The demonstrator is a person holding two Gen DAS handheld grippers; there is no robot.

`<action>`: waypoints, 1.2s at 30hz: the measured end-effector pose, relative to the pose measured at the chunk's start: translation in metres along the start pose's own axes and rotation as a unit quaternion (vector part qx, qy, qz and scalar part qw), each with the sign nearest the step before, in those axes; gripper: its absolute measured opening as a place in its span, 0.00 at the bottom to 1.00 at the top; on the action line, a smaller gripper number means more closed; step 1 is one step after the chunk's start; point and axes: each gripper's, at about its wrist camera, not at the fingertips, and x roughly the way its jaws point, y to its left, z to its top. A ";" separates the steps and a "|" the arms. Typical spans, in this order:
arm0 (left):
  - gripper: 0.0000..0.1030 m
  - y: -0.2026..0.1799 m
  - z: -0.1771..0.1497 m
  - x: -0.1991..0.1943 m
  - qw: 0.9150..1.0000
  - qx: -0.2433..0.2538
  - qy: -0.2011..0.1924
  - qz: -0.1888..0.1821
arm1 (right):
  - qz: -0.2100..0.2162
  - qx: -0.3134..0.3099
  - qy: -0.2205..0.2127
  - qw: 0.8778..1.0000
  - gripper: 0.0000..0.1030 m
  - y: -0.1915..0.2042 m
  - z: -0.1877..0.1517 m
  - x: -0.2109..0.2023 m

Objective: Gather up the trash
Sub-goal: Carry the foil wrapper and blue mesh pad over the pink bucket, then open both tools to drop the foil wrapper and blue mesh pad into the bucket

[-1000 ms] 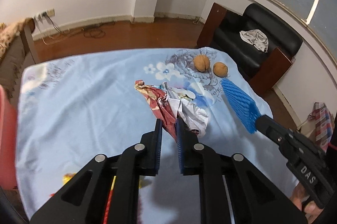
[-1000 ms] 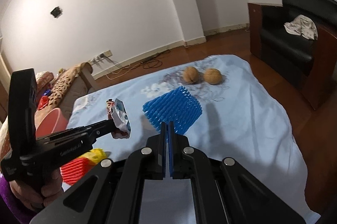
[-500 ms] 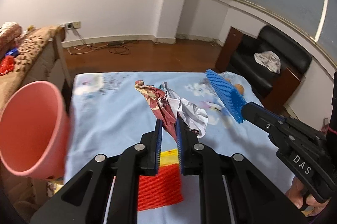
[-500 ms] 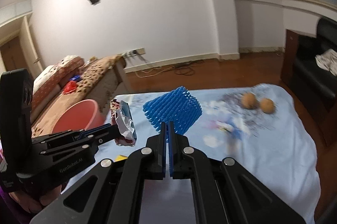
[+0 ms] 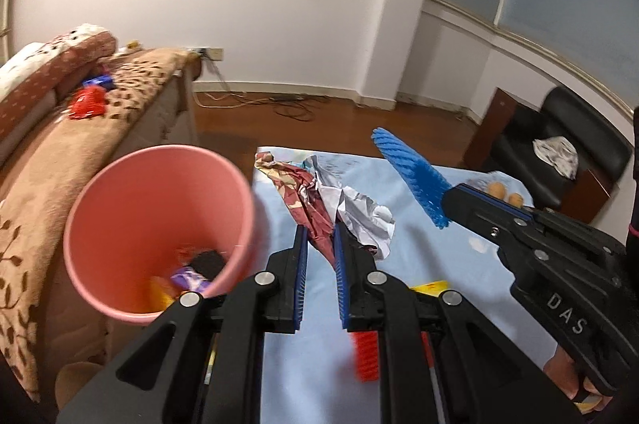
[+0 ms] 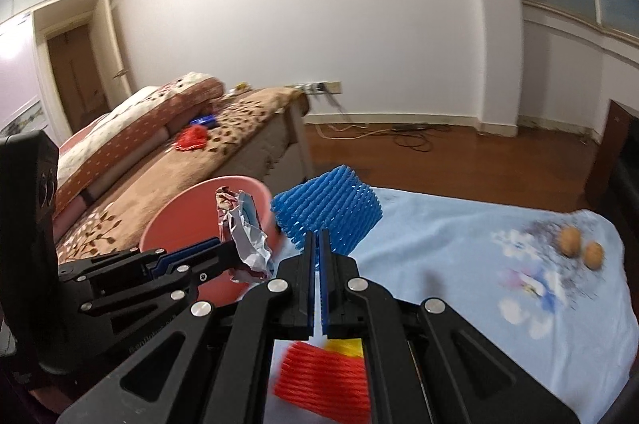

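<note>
My left gripper (image 5: 319,236) is shut on a crumpled red and silver snack wrapper (image 5: 319,196), held in the air just right of a pink bin (image 5: 159,224) that has trash in its bottom. In the right wrist view the wrapper (image 6: 243,236) hangs in front of the pink bin (image 6: 191,220). My right gripper (image 6: 317,240) is shut on a blue foam net sleeve (image 6: 327,216), also lifted; the sleeve shows in the left wrist view (image 5: 415,176). A red foam net (image 6: 323,376) and a yellow scrap (image 6: 347,346) lie on the table below.
The table has a light blue flowered cloth (image 6: 459,244) with two walnuts (image 6: 579,246) at its far right. A brown patterned sofa (image 5: 60,152) stands behind the bin. A black armchair (image 5: 559,152) stands at the far right.
Both grippers have swung left with their loads. The pink bin now sits close beside the left gripper and its inside shows.
</note>
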 end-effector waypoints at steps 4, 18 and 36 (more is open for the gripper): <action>0.12 0.025 -0.003 -0.008 1.000 -0.020 -0.005 0.023 | 0.023 -0.025 0.005 0.999 0.01 0.028 0.010 0.019; 0.12 0.101 -0.014 -0.010 0.992 -0.079 0.012 0.098 | 0.086 -0.070 0.041 0.993 0.01 0.097 0.020 0.083; 0.12 0.135 -0.020 0.013 0.986 -0.100 0.041 0.128 | 0.101 -0.076 0.081 0.989 0.02 0.109 0.015 0.131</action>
